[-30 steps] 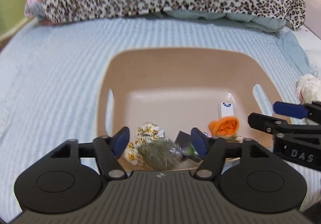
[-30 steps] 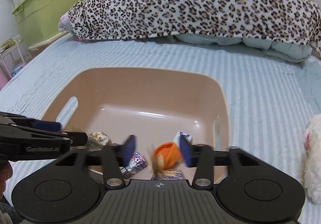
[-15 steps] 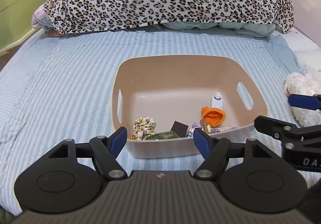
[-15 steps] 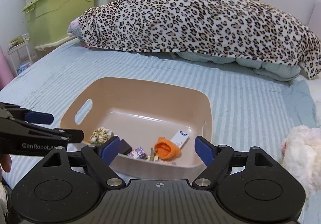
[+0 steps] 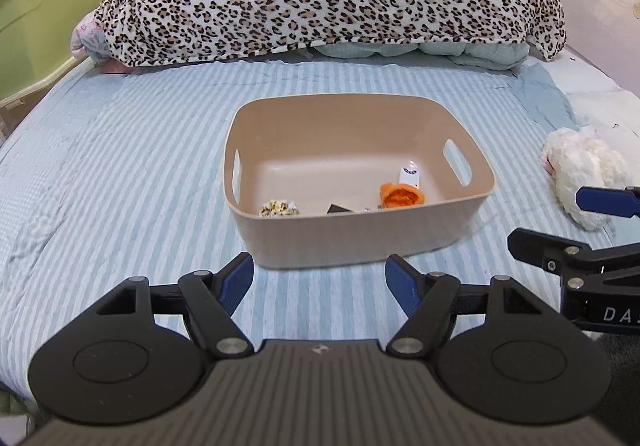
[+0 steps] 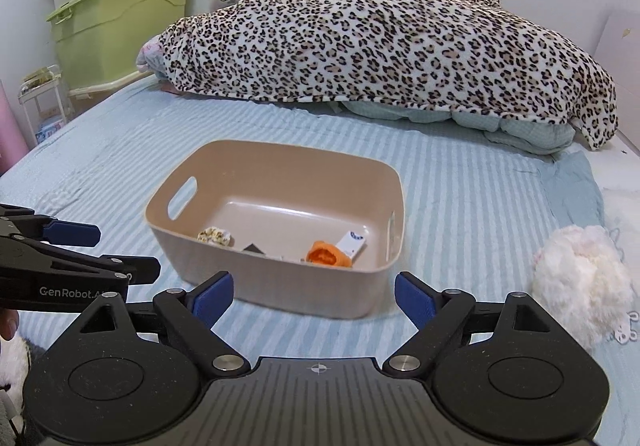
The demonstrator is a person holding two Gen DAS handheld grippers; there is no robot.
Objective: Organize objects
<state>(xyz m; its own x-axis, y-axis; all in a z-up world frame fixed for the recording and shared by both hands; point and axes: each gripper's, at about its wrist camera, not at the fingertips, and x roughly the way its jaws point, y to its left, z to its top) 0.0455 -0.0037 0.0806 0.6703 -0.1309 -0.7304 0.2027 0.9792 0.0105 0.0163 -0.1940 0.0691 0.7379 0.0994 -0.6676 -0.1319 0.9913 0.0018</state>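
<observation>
Beige bin (image 5: pixel 356 242) lies long side crosswise; both tools (image 5: pixel 320 280) (image 6: pixel 314 294) gape, empty.

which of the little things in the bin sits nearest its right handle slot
The white packet with the blue mark, lying behind the orange item. The floral piece and dark card lie further left.

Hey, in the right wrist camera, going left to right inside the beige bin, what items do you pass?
Floral patterned bundle → small dark item → orange knitted piece → white card with a blue mark, all lying along the near side of the beige bin.
</observation>
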